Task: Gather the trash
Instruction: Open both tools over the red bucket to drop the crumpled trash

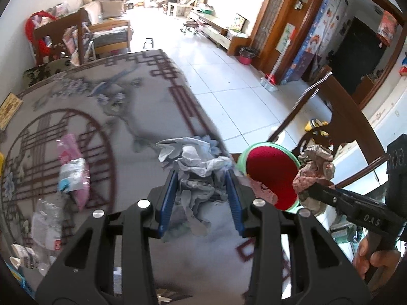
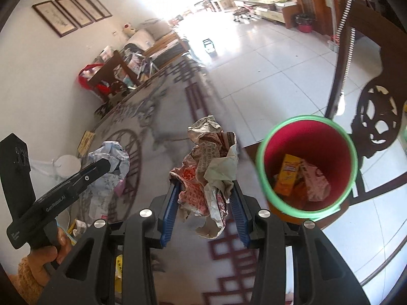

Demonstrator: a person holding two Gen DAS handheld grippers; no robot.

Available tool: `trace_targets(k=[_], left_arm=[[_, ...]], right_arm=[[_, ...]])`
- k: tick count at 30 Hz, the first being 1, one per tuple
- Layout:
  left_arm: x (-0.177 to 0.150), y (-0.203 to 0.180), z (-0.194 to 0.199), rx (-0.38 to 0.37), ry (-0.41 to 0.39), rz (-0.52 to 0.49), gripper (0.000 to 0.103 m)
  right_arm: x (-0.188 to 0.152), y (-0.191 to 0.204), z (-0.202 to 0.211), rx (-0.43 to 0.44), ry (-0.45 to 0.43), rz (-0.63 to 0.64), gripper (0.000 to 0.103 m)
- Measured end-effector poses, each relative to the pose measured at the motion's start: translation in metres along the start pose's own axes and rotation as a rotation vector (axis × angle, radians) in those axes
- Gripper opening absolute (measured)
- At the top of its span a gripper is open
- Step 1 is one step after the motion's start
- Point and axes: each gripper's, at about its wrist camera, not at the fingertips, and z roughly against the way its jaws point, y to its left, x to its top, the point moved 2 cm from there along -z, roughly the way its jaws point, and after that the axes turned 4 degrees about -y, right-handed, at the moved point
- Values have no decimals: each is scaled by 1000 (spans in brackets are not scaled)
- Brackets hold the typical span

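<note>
Right tongs (image 2: 204,198) clenched on crumpled printed paper wad (image 2: 208,170), held beside red green-rimmed bin (image 2: 305,165) for dropping. Left tongs (image 1: 201,198) clenched on crumpled grey-white paper ball (image 1: 195,167), lifted over the surface (image 1: 142,117).

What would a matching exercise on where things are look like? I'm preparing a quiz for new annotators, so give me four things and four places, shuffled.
Things:
1. grey-white crumpled paper
2. red-printed crumpled paper
3. yellow carton
4. pink packet

Places:
A. inside the red bin
B. lying on the patterned table
C. between the fingers of the right gripper
D. between the fingers of the left gripper

Pairs: 1-D, 2-C, 3-A, 4-B
</note>
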Motion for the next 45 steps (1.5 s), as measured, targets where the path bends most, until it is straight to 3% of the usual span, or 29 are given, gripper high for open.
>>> trace_targets(k=[15,23,31,33,35,37,45], left_arm=[[21,-118,-75,-164,81,-209,37],[27,-155,-112,-205,129,-268,37],[29,-166,-124,-236,146,-281,37],[28,-167,-128,-258,163,-286,40],[27,-170,-130,-257,163,-303,65],[27,-169,-130,-252,139,-300,81],[39,-146,-112,-265,106,-237,81]], right_arm=[[28,-112,18,-122,-37,-140,41],[33,-140,11,-151,-18,-176,41],[38,-153,-1,-164,0,-189,43],[39,-154,-3,-170,1,-191,46],[40,-156,-4,-176,-3,-205,54],[42,-158,-1,-172,-18,-231,61],[46,-157,12,-196,-51,-237,64]])
